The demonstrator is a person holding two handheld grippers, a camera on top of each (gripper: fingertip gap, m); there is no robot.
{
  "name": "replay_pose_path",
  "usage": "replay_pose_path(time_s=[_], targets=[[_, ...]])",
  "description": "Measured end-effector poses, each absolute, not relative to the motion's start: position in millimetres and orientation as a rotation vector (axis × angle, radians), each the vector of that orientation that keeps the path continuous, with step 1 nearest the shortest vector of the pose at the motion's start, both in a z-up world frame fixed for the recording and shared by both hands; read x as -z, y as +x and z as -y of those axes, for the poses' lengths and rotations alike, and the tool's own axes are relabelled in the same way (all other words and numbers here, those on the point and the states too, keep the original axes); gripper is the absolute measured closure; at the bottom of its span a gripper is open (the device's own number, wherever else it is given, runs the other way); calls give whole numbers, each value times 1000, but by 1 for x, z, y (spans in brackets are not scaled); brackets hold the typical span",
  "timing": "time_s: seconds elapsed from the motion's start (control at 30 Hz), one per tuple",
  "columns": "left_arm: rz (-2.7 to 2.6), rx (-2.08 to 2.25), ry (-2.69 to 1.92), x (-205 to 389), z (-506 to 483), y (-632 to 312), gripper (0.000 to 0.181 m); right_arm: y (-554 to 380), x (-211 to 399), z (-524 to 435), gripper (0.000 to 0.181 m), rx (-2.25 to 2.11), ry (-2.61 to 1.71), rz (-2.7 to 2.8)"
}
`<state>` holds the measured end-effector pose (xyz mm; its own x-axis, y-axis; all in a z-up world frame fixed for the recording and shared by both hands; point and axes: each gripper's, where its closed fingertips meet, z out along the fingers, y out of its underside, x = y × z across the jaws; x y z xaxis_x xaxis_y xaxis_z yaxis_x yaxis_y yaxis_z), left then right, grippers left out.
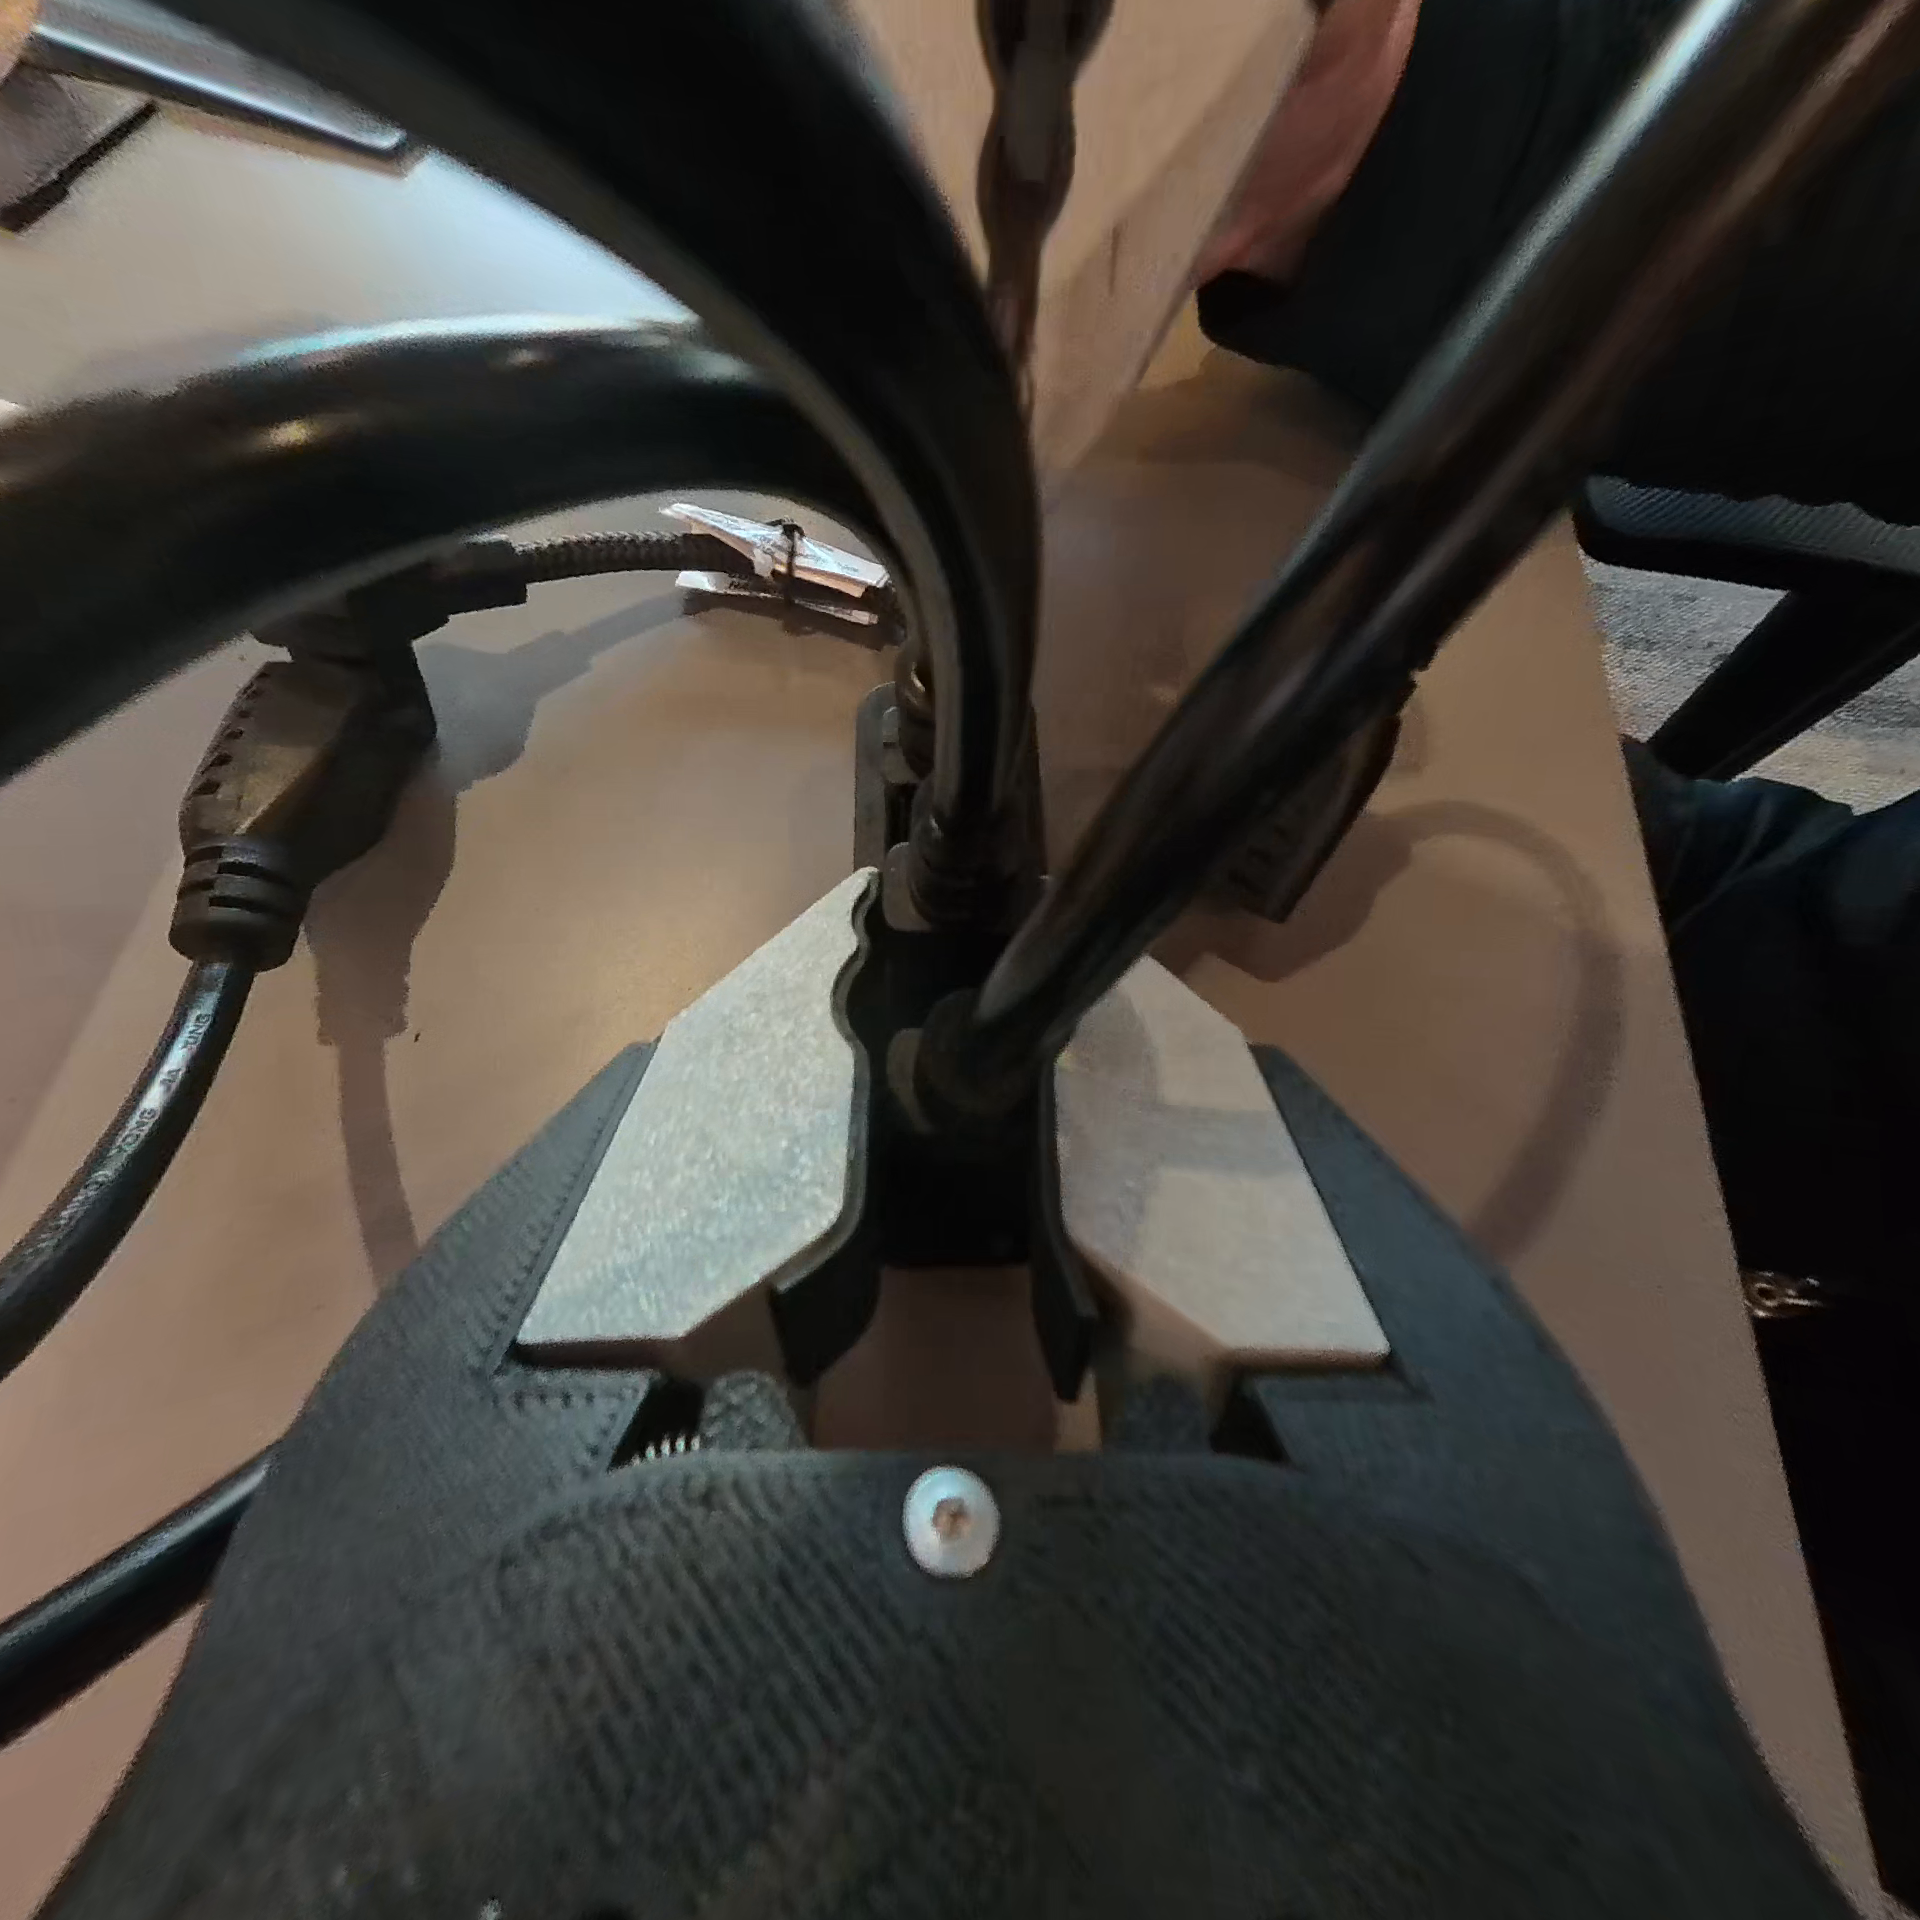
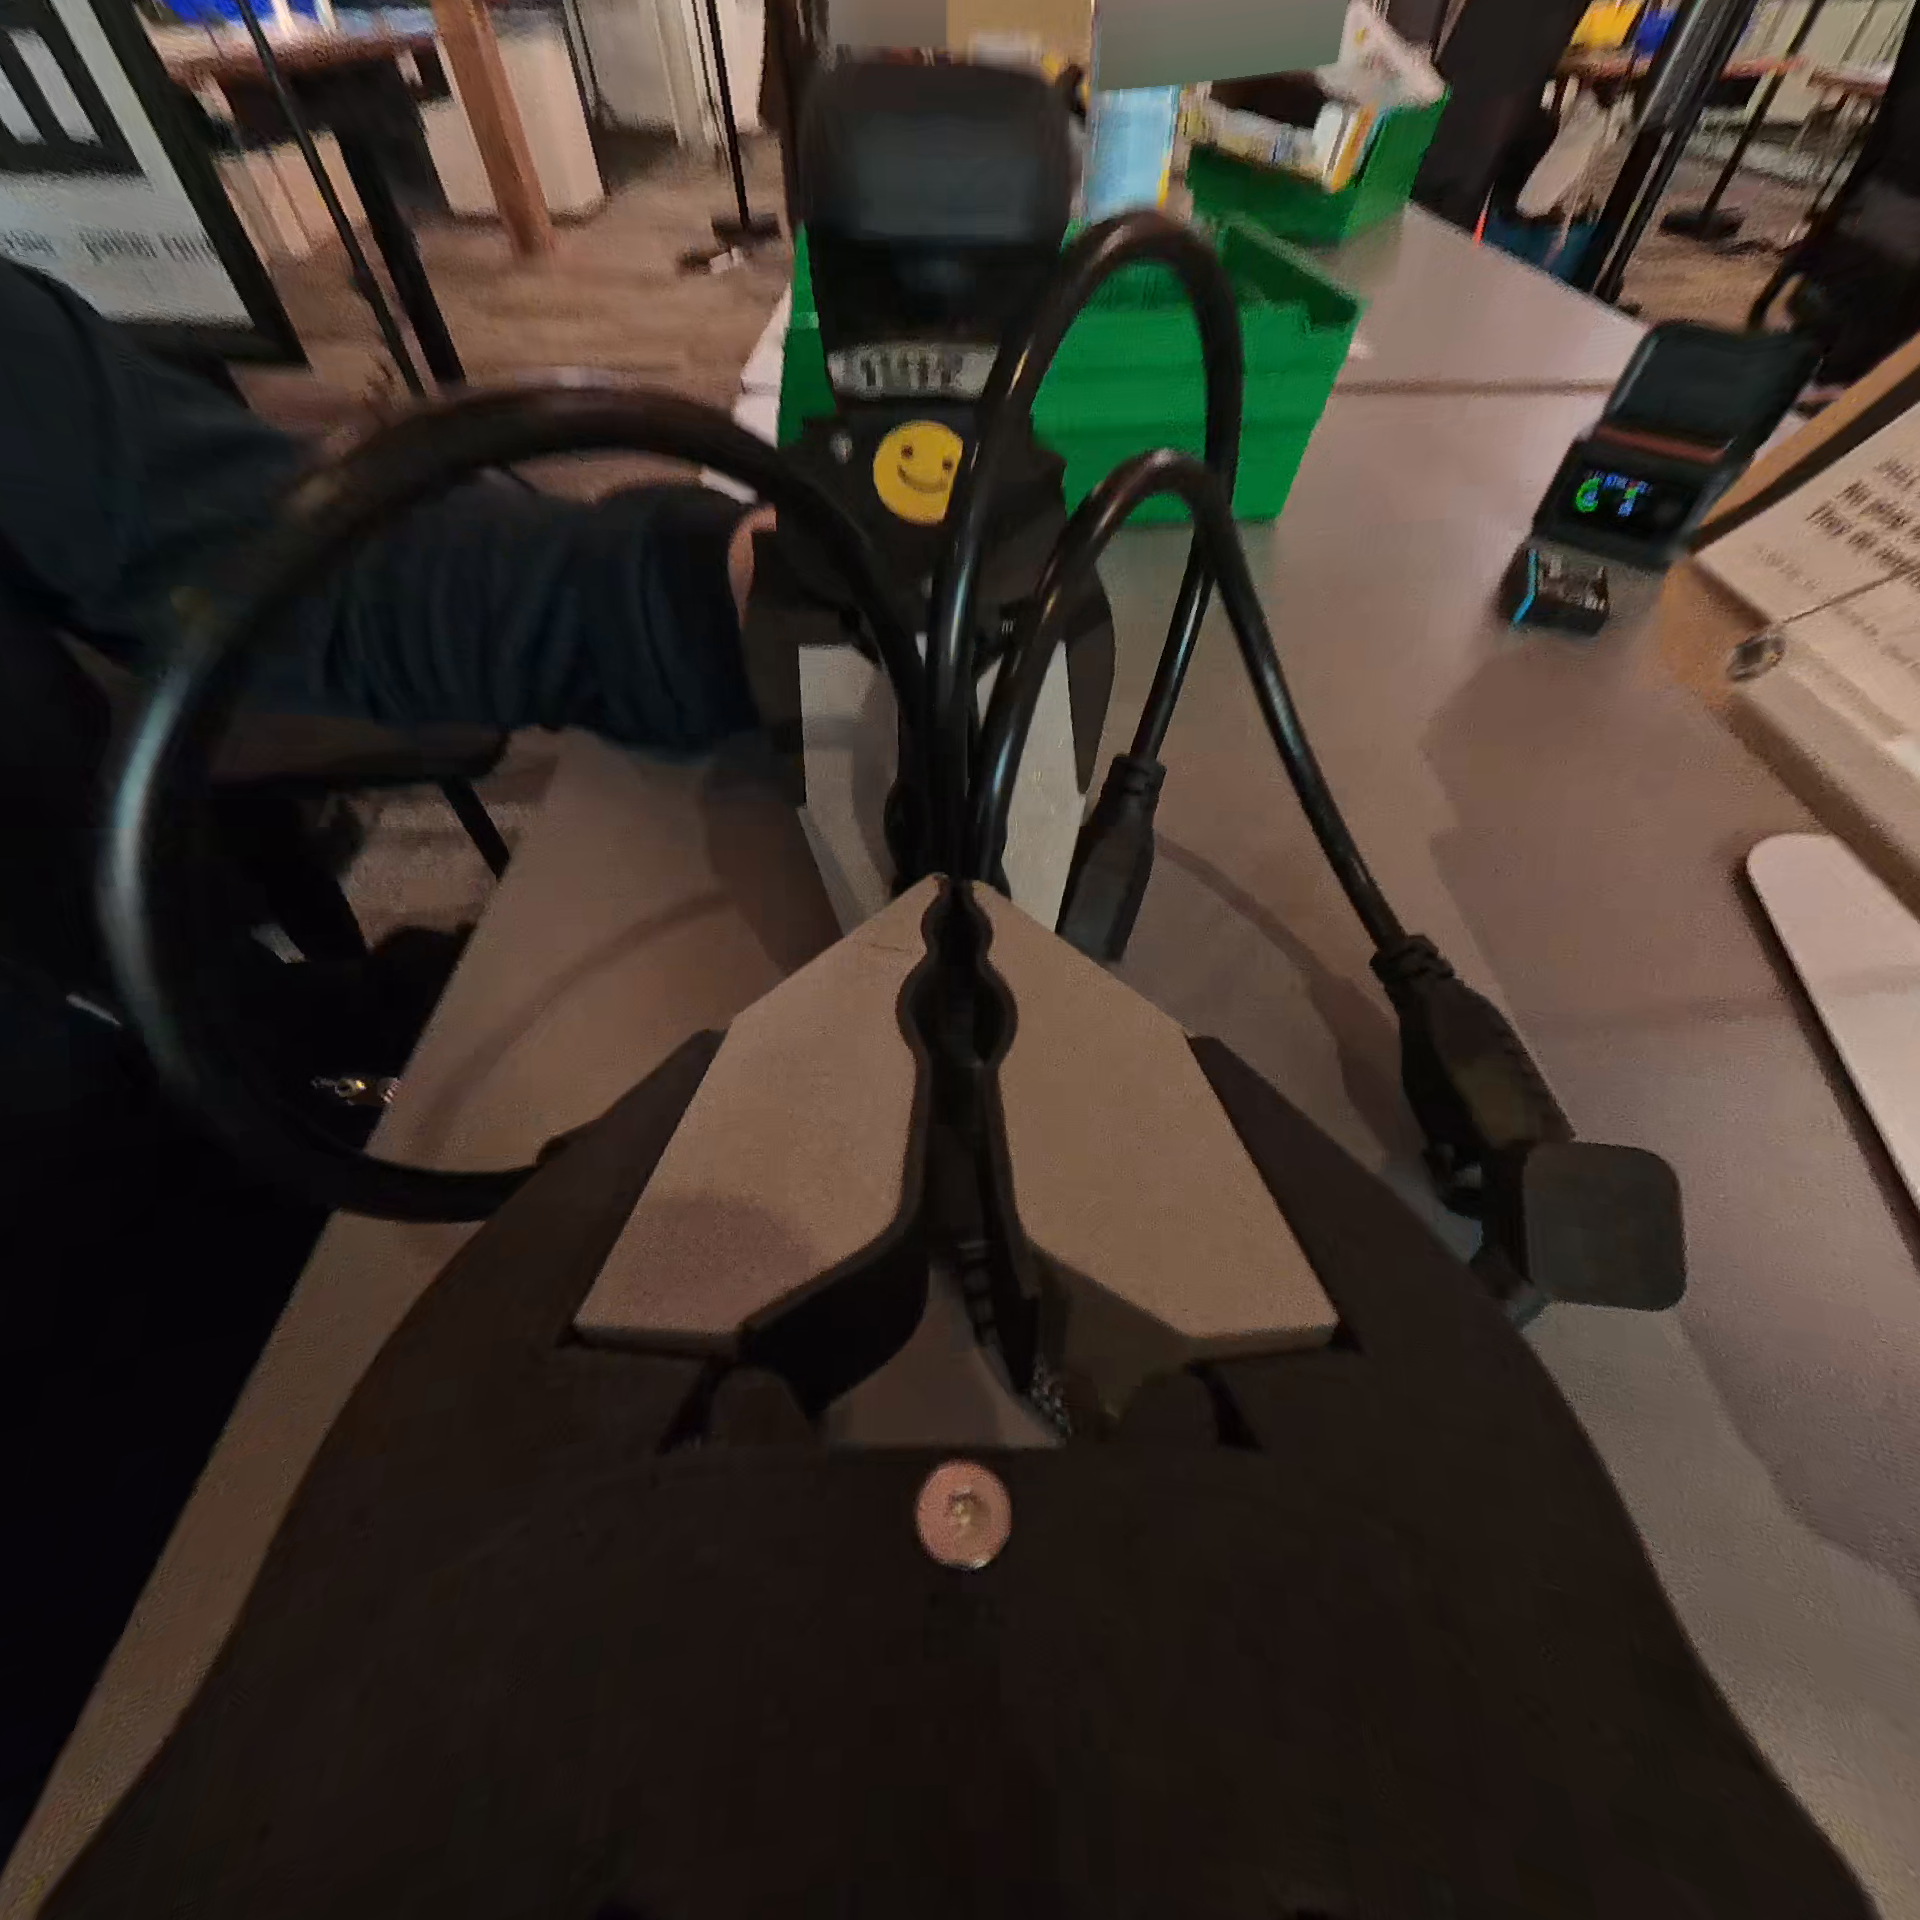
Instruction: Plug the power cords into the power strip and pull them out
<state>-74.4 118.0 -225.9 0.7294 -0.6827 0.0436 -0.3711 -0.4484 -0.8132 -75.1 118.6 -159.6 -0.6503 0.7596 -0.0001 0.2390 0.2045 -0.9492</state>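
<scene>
In the left wrist view my left gripper (image 1: 951, 997) is shut on a narrow black power strip (image 1: 940, 1195) lying on the tan table (image 1: 623, 935). Its pads (image 1: 748, 1091) press on the strip's sides. Several black cords (image 1: 966, 644) rise from plugs (image 1: 935, 1060) seated in the strip. The right wrist view shows this gripper (image 2: 935, 727) farther off, with the cords (image 2: 1132, 343) arching up from it. My right gripper (image 2: 954, 894) is shut just in front of the strip, with a thin black cord (image 2: 977, 1195) in the groove between its pads. Loose plugs (image 2: 1475, 1060) (image 2: 1112, 862) lie to the right.
Another loose plug (image 1: 281, 790) lies left of the strip, near a white tag (image 1: 769, 561). Green bins (image 2: 1164, 416), a small device with a lit screen (image 2: 1621, 499) and a printed sheet (image 2: 1849, 582) stand behind and to the right. A person's dark sleeve (image 2: 520, 613) is at the left table edge. Some 7 centimeters of space lies between my two pairs of fingers.
</scene>
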Motion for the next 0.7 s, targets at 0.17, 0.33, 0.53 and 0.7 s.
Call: replay_pose_path(time_s=[0.17, 0.33, 0.53, 0.7], targets=[[-796, 469, -2084, 226, -117, -75, 156, -80, 167, -121, 158, -1453, -990, 2010], [-794, 467, -2080, 226, -118, -75, 156, -86, 177, -110, 162, -1398, -968, 2062], [-794, 472, -2075, 226, -119, -74, 155, -87, 185, -115, 168, -1218, -917, 2098], [-785, 487, -2078, 225, -121, -72, 156, -88, 183, -114, 168, -1289, -952, 2070]])
